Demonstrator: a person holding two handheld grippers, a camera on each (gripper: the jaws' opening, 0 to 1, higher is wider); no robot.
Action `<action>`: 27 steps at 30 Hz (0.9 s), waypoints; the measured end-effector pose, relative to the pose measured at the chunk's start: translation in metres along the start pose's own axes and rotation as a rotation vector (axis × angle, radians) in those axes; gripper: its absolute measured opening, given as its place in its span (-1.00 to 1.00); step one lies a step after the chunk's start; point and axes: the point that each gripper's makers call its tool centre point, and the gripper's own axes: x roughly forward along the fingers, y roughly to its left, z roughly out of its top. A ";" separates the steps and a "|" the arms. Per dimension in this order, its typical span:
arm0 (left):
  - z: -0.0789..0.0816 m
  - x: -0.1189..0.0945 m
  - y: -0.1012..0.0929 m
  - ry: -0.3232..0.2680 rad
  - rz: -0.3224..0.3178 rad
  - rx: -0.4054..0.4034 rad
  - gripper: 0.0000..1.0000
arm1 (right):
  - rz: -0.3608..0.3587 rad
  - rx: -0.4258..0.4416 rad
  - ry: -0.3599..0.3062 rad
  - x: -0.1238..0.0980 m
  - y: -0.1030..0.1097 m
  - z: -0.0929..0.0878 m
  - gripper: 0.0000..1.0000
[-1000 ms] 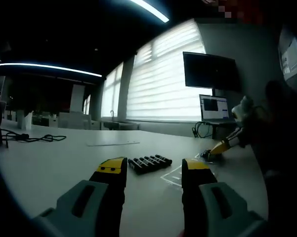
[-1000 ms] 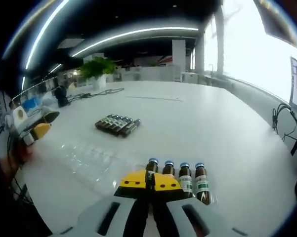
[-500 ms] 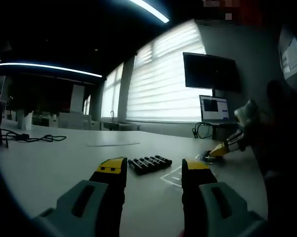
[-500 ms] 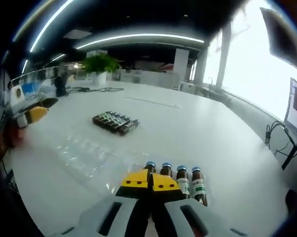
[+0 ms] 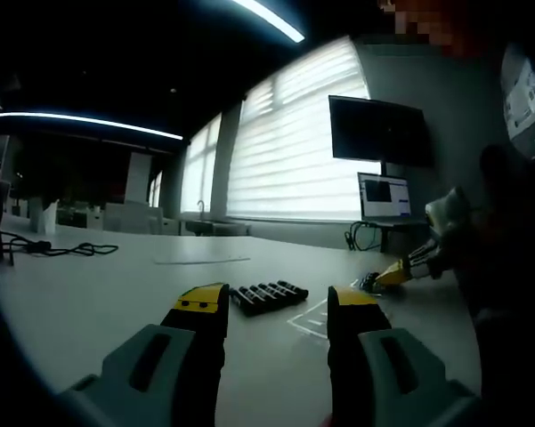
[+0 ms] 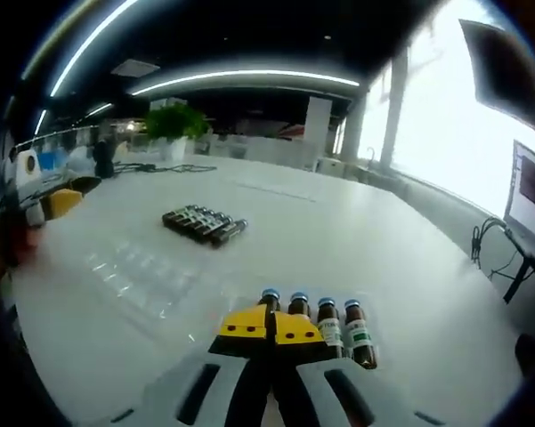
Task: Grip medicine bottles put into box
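Observation:
Several brown medicine bottles with blue caps [image 6: 331, 326] lie side by side on the white table, right against my right gripper [image 6: 272, 326]. Its yellow-tipped jaws are pressed together, shut, with the leftmost bottle just beyond the tips. A second row of dark bottles [image 6: 204, 223] [image 5: 267, 294] lies farther out. A clear plastic tray [image 6: 135, 272] [image 5: 315, 316] rests flat between the two groups. My left gripper [image 5: 279, 302] hovers low over the table, open and empty, pointing at the dark row. The right gripper [image 5: 399, 272] also shows at the right of the left gripper view.
The white table [image 6: 338, 231] stretches wide around the bottles. A black cable [image 5: 53, 248] lies at its far left. A monitor [image 5: 379, 130] and a laptop [image 5: 385, 195] stand by the window. A potted plant [image 6: 173, 122] sits at the back. The left gripper [image 6: 59, 202] shows at the left edge.
The right gripper view has shifted slightly with the hand; the bottles stay against its shut jaws. In the left gripper view the right gripper has edged up a little. The left gripper is unchanged.

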 end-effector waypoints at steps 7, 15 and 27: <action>0.000 0.000 0.000 0.002 0.004 0.006 -0.26 | 0.007 0.009 -0.006 0.002 0.000 0.002 -1.00; -0.003 0.001 0.000 0.016 0.006 0.014 -0.26 | 0.021 0.094 -0.064 -0.003 -0.008 0.012 -0.92; -0.005 0.000 0.002 0.026 0.018 0.026 -0.26 | 0.085 0.108 -0.096 -0.004 0.001 0.015 -0.91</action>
